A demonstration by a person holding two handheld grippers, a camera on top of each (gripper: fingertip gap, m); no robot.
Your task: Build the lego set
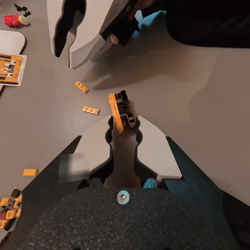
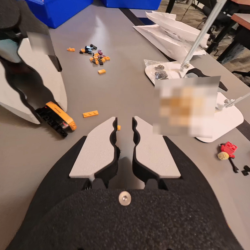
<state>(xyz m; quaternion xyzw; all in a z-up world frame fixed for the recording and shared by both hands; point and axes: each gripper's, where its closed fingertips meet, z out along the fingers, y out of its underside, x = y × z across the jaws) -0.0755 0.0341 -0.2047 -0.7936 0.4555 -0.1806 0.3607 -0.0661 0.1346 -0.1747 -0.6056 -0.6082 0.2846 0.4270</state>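
The left gripper point(image 1: 124, 120) grasps one end of a small orange-and-black brick assembly point(image 1: 120, 109) on the grey table point(image 1: 189, 94). The right gripper point(image 2: 124, 119) hangs unclenched and empty above an orange three-stud plate point(image 1: 81, 85). Judging by the loose pile of small orange and black pieces point(image 2: 96, 56), most building remains.

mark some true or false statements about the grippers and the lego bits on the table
1. The left gripper has its fingers on either side of the orange-and-black assembly. True.
2. The right gripper holds a plate. False: its jaws are open and hold nothing; an orange plate lies on the table just ahead.
3. Two studded orange plates lie loose beside the assembly in the left wrist view. True.
4. The pile of small pieces is all red. False: mostly orange and black.
5. The red figure sits inside the assembly. False: it lies apart on the table.
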